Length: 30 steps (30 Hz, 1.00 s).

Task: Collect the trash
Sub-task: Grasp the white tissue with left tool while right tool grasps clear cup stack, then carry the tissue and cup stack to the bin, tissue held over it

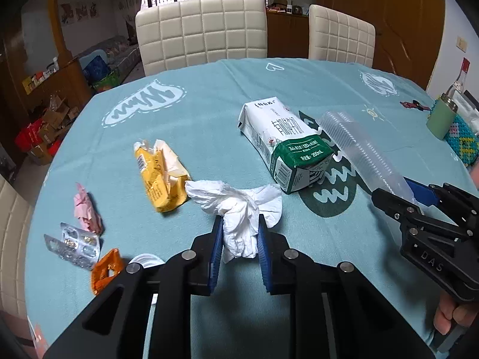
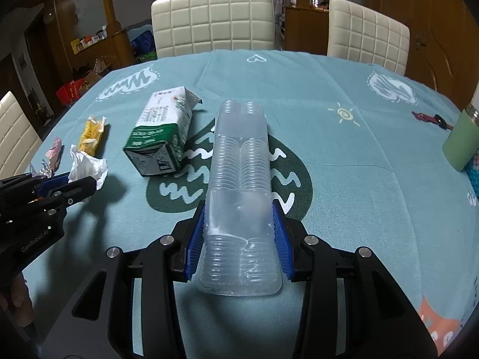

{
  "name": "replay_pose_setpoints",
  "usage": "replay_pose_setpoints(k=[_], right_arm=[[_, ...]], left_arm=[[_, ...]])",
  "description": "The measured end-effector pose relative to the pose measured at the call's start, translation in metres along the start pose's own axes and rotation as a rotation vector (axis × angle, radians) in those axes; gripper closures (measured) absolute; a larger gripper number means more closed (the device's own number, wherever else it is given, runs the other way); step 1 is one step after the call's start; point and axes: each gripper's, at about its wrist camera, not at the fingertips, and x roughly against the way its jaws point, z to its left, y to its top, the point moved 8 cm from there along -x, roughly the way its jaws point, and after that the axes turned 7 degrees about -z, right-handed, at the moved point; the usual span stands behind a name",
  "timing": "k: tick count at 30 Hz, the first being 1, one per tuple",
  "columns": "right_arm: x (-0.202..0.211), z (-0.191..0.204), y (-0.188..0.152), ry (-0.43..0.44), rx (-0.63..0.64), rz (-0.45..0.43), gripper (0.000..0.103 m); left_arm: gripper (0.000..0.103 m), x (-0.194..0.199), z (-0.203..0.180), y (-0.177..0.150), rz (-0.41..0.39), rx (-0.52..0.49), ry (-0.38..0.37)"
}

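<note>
Two pieces of trash are already in hand, with several more spread over the bench (image 1: 209, 95) under its teal patterned cloth. At the far left lie a crumpled pink wrapper (image 1: 86, 209), a silver foil blister pack (image 1: 73, 246) and a torn orange packet (image 1: 106, 270); a little further in sits a crushed yellow snack wrapper (image 1: 160, 176). The left gripper (image 1: 239, 239) has its blue-padded fingers (image 1: 217, 248) pressed in on a crumpled white tissue (image 1: 239, 209), pinching the near end so the soft paper bunches rather than slips. Right of it a flattened white-and-green milk carton (image 1: 284, 140) lies on its side, untouched. The right gripper (image 2: 239, 233) has its fingers (image 2: 196, 239) closed against the sides of a clear ribbed plastic tray (image 2: 239, 164), gripped across its narrow width near the close end, probably because that span fits between them. A green insulated bottle (image 2: 461, 143) stands at the far right, likely not trash.
</note>
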Motion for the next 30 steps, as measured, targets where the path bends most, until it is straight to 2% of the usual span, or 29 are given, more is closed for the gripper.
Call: replay_pose_setpoints(k=[10, 16, 21, 30], right_arm=[[0.040, 0.026, 0.006, -0.003, 0.043, -0.059, 0.060], [0.069, 0.055, 0.010, 0.014, 0.085, -0.101, 0.059], [0.085, 0.085, 0.009, 0.040, 0.121, -0.119, 0.059], [0.101, 0.166, 0.005, 0.131, 0.234, -0.132, 0.059]], left_arm=[[0.082, 0.043, 0.011, -0.001, -0.056, 0.015, -0.004], [0.082, 0.075, 0.028, -0.009, -0.099, 0.022, 0.026], [0.082, 0.100, 0.051, -0.019, -0.130, 0.045, 0.061], [0.082, 0.142, 0.115, -0.039, -0.192, 0.095, 0.195]])
